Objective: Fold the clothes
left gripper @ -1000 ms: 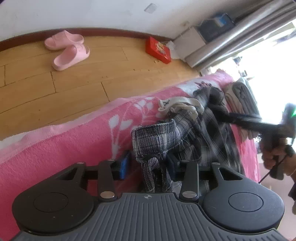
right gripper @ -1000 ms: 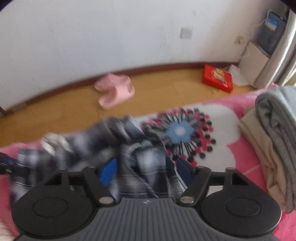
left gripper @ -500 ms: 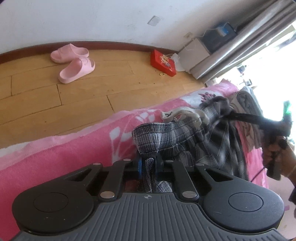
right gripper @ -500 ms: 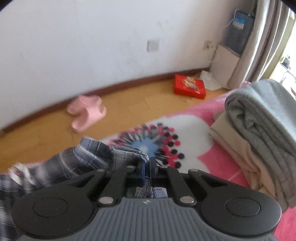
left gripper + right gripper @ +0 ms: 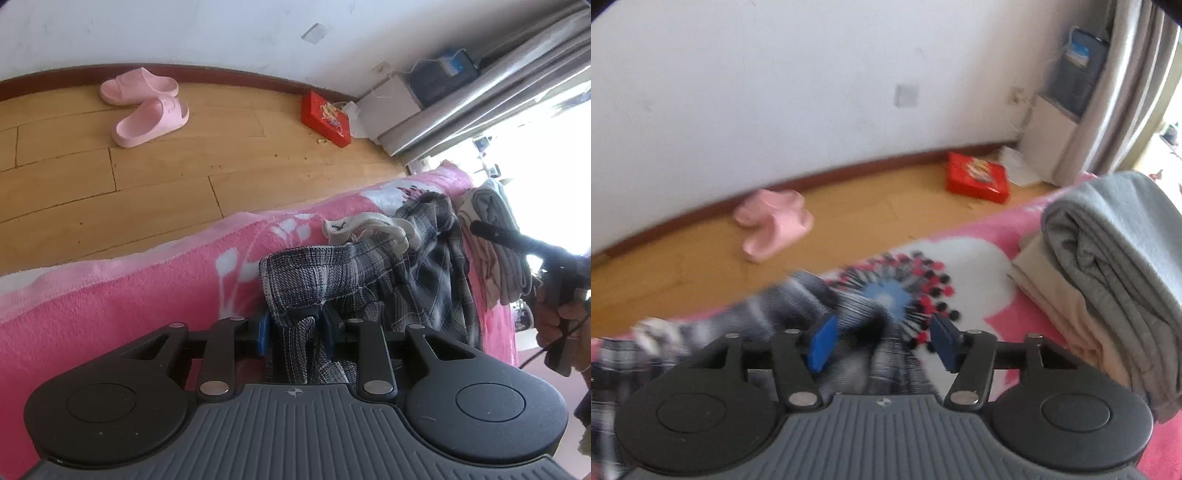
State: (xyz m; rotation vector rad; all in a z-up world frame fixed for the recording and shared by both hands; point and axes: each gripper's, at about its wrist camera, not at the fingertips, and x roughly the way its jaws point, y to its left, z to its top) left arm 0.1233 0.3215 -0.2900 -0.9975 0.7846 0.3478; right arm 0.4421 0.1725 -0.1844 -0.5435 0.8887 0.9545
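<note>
Seen along the left gripper (image 5: 295,326): blue pads parted, with a bunched fold of the plaid garment (image 5: 369,273) standing between them; cloth fills the gap, yet a firm clamp cannot be told from this angle; rest of the garment crumpled in a heap on the pink floral blanket (image 5: 129,295), a pale lining or collar showing along its far edge; beyond it a folded stack of clothes (image 5: 495,243) near the bright window; at far right, the right gripper (image 5: 484,230) reaching in toward the heap, held in a hand (image 5: 557,317).

Seen along the right gripper (image 5: 882,345): blue pads spread wide apart, clamping nothing; blurred plaid cloth just below and to the left of them; grey folded garment (image 5: 1115,258) on a beige folded garment (image 5: 1071,310) to the right.

On the wooden floor (image 5: 184,166): pink slippers (image 5: 147,107) and a red box (image 5: 325,120) by the white wall (image 5: 812,74).
</note>
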